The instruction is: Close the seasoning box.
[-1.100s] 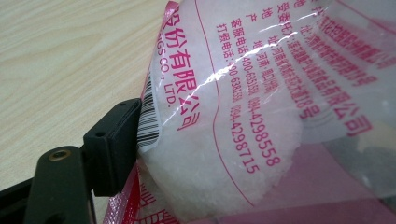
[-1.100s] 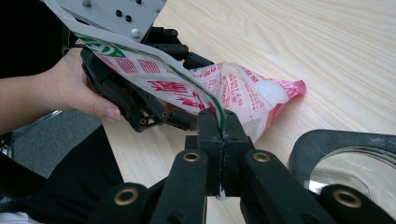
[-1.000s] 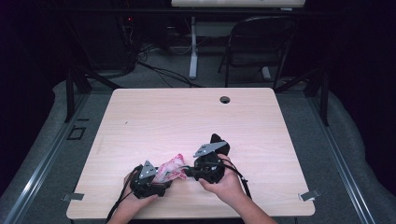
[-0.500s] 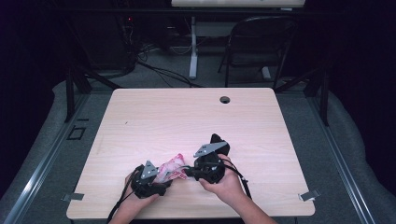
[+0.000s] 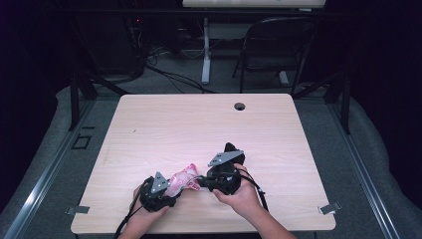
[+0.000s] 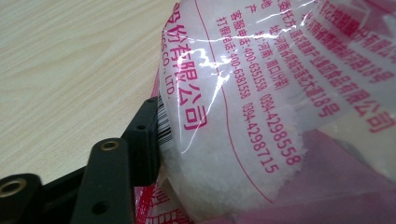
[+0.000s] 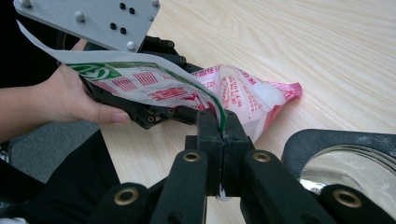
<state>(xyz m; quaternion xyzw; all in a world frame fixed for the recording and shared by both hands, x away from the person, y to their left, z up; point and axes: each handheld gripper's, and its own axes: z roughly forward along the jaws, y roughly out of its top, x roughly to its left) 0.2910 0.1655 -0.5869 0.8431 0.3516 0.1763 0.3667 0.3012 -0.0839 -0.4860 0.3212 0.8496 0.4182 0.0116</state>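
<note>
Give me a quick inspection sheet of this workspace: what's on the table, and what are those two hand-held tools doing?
Surface: wooden table, cable hole near the far edge.
Job's things: pink-printed plastic bag holding white grains, between the two grippers.
Clutter: nothing seen.
Grippers: right gripper shut on the bag's edge; left gripper at the bag's other end, jaws just closing around it, one jaw against the film.
Cables: one trails from each gripper; more on the floor beyond.
Surroundings: dark room, chair behind the table.
</note>
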